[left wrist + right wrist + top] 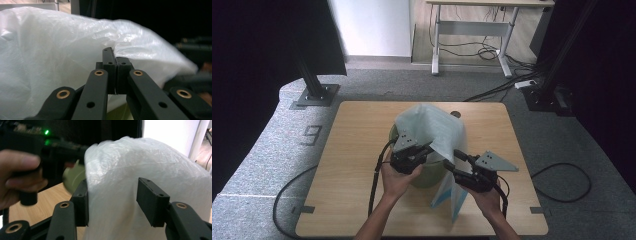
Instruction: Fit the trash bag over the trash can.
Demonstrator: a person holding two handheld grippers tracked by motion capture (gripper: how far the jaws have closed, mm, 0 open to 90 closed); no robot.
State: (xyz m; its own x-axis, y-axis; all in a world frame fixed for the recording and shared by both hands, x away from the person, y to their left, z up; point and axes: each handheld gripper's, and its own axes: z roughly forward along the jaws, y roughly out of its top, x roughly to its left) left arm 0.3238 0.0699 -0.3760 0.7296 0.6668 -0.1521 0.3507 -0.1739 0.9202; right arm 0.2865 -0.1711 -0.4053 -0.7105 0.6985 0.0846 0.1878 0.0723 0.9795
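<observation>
A white translucent plastic bag (432, 127) is draped over a pale green round container (428, 176) in the middle of the table. My left gripper (428, 148) holds the bag's near left side. In the left gripper view its jaws (115, 60) are pressed together on a fold of the bag (50, 50). My right gripper (458, 156) is at the bag's right side. It stands open (116, 195), with the bag (150, 162) bulging between its two pads, and the green container (72, 176) shows behind. Part of the bag, blue-edged, hangs down to the table (447, 192).
The wooden table (357, 150) has bare surface left, right and behind the bag. A small round hole (455, 114) sits near its far edge. Black stands (314, 90) and floor cables (562, 180) surround the table. A desk (472, 30) stands at the back.
</observation>
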